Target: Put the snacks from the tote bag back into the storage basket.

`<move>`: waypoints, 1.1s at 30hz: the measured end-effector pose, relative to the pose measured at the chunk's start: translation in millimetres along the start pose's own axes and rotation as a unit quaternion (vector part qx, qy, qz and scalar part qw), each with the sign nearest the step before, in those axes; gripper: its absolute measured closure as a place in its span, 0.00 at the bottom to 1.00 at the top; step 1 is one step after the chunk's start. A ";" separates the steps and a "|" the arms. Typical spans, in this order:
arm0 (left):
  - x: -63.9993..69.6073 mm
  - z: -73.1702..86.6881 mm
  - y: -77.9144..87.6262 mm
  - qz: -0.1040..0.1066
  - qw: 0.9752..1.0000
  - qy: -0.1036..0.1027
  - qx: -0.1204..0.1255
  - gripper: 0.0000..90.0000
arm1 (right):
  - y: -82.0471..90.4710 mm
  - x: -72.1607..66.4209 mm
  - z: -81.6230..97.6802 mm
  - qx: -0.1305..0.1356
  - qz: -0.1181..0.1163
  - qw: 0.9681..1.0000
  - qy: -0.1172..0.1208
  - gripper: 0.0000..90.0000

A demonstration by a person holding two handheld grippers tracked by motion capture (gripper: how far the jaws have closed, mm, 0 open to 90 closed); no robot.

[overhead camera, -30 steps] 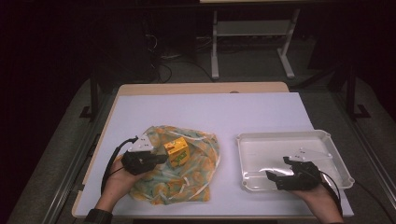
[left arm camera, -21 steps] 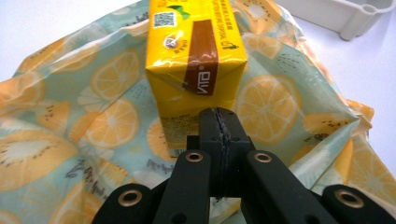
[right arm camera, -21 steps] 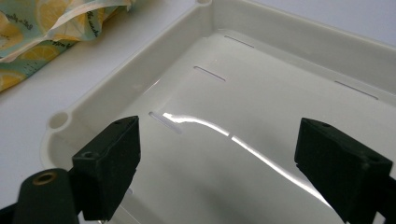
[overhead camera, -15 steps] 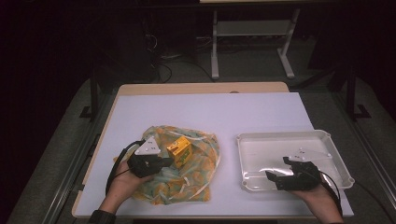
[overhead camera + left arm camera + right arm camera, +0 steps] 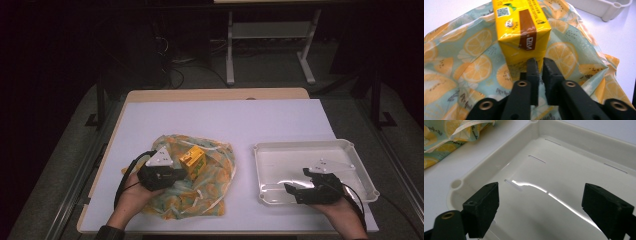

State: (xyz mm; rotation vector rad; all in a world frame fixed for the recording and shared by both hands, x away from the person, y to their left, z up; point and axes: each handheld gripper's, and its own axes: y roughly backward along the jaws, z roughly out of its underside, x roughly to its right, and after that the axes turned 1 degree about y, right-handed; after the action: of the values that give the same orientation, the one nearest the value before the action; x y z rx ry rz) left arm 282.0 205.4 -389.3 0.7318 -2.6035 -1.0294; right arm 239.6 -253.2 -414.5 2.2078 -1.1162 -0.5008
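White sheeting covered the table (image 5: 220, 120), which stood in a dim room with a metal frame (image 5: 270, 40) behind it.

Left side: a bag (image 5: 210, 187) printed with orange slices lay crumpled on the sheet, near the front edge. A yellow carton (image 5: 192, 161) sat on top of the bag, tilted. In the left gripper view, the carton (image 5: 521, 30) filled the upper centre, with a brown band and a printed code on its faces, and the bag (image 5: 461, 70) spread beneath and around it.

Left gripper (image 5: 172, 174): held in the left hand (image 5: 131, 200), just beside the carton on its near-left side. In the left gripper view, the left gripper (image 5: 539, 65) had its tips at the carton's lower edge. The jaws stood nearly together, with a narrow gap between them. They had just been opening slightly. Nothing lay between the pads; the carton was not gripped.

Right side: a white tray (image 5: 260, 165) rested on the sheet, well apart from the bag. Right gripper (image 5: 295, 192): held in the right hand (image 5: 340, 212) over the tray's near part. In the right gripper view, the right gripper (image 5: 540, 202) had its jaws spread wide above the tray (image 5: 574, 142) floor, grasping nothing.
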 end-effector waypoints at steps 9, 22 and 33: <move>0.7 1.2 12.4 -0.022 0.999 0.028 -0.003 0.60 | 0.5 -0.2 -0.1 0.000 -0.001 1.000 0.000 0.16; 1.0 -14.9 25.7 -0.042 0.998 0.051 -0.001 0.23 | 0.0 -0.6 -0.1 0.000 -0.003 1.000 0.000 0.16; -1.2 -33.2 19.6 -0.054 0.997 0.057 -0.018 0.19 | -0.9 -1.0 -0.1 -0.001 -0.003 1.000 -0.003 0.16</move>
State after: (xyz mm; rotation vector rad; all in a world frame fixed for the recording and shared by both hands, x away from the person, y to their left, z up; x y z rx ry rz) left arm 289.2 199.4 -351.9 0.9034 -2.4668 -1.0298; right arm 239.6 -251.9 -415.0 2.2092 -1.1120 -0.5126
